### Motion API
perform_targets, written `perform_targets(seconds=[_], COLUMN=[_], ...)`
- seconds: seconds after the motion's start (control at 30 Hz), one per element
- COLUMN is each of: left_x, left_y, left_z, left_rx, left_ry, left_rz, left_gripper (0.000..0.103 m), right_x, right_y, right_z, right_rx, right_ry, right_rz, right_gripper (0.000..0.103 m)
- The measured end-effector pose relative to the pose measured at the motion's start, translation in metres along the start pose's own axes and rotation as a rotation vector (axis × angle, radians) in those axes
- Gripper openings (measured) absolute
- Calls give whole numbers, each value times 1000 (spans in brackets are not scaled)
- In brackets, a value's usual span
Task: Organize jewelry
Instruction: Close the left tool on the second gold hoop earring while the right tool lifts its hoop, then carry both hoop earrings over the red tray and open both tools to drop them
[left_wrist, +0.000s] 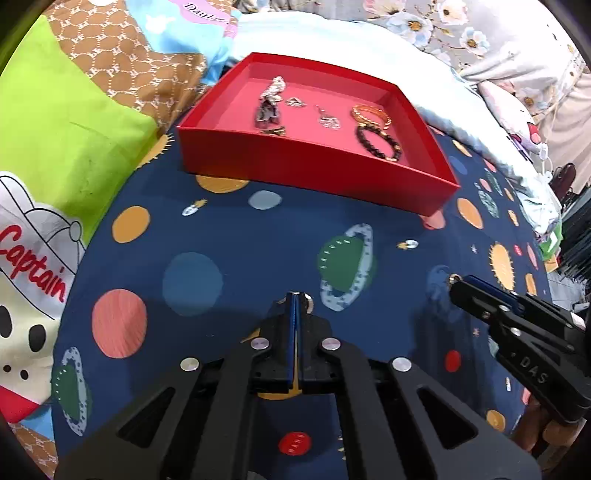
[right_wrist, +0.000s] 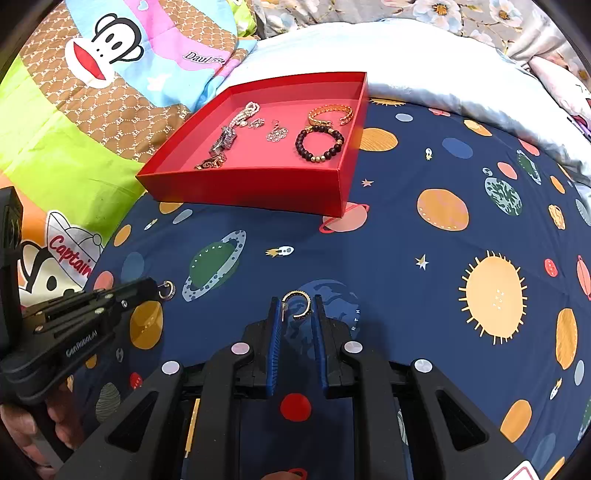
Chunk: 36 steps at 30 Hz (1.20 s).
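Note:
A red tray (left_wrist: 295, 162) (right_wrist: 258, 184) sits on the space-print cloth and holds a black bead bracelet (left_wrist: 378, 142) (right_wrist: 319, 144), a gold bangle (left_wrist: 371, 112) (right_wrist: 330, 112), a silver pendant (left_wrist: 328, 120) (right_wrist: 277, 134) and a pearl chain (left_wrist: 271, 98) (right_wrist: 236, 125). My left gripper (left_wrist: 297, 295) (right_wrist: 162, 290) is shut on a small hoop earring (right_wrist: 168, 290). My right gripper (right_wrist: 295, 306) (left_wrist: 456, 280) is shut on a gold hoop earring (right_wrist: 297, 304) between its blue pads.
Cartoon-print pillows (right_wrist: 110, 74) and a green cushion (left_wrist: 55, 129) lie to the left. A pale blue quilt (right_wrist: 424, 59) lies behind the tray. The cloth (right_wrist: 443, 258) stretches to the right.

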<state>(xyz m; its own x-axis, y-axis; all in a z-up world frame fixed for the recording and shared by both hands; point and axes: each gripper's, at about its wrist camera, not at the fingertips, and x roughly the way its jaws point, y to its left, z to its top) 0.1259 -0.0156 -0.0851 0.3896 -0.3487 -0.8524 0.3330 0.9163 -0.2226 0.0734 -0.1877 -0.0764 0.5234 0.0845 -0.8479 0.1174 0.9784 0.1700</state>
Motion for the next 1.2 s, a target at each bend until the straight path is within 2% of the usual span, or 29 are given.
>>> perform_targets(seconds=[0.03,0.07,0.1,0.17,0.4,0.47,0.63,0.83,1.03,1.2], left_x=[0,0,1,5,17,18,14,-4,-34,-53], left_y=[-2,-4,-6,-8,-17,-17,-18,-22,-23,-17], left_z=[-1,-2,-3,-4,-5,-4,-2,5,33,72], left_rx=[-1,0,5,7,61,66,62,80,79,67], left_ry=[-4,-11,-13,-10,-20,-18,-14,-51,-128,-208], left_rz=[-7,4,16,38,114,111,86,86,66,64], left_gripper=[2,7,19,26,24,16,16,16,16,16], right_x=[0,0,0,-1,1,1,0,-9,-26,-37], right_y=[0,0,0,0,1,3,8,12,17,22], right_z=[0,0,0,0,-1,0,2,9,38,74], right_rx=[1,3,4,3,0,-5,-15,-23,-48,-78], right_ry=[0,1,2,1,7,6,4,-18,-81,-145], right_rz=[1,4,6,4,10,14,22,44,65,79], right_gripper=[15,15,15,15,15,15,15,15,15,15])
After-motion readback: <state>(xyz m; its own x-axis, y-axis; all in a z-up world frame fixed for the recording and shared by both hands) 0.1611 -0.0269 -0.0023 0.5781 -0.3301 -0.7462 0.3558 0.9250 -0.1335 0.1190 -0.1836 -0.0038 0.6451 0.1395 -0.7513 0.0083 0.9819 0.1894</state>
